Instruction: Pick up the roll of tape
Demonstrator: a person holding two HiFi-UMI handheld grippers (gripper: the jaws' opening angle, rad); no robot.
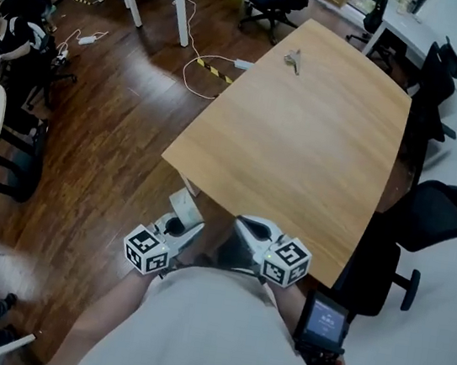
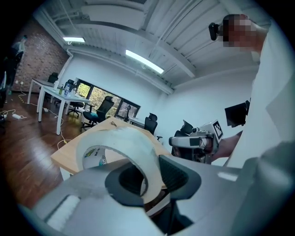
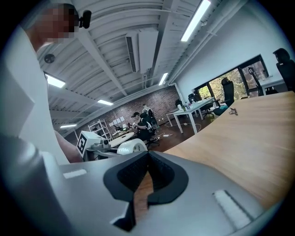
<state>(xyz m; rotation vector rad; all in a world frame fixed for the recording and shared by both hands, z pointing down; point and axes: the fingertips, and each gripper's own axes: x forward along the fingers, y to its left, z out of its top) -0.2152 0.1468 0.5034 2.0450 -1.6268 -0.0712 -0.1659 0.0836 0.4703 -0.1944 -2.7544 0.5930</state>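
Roll of tape (image 2: 115, 143), whitish, is gripped in the left claw (image 2: 150, 177). The jaws stand partly apart with the ring's wall pinched between the pads. The wooden table (image 1: 302, 146) lies ahead of both claws, and the roll is clear of it. Beside the left claw, the right claw (image 3: 146, 161) is closed tip to tip and empty.

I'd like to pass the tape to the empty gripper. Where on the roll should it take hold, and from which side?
Take the roll of tape by the free arc of its wall, opposite where the left gripper pinches it: one finger through the open core, one outside. That arc points up and away, so the right gripper likely comes from the far side.
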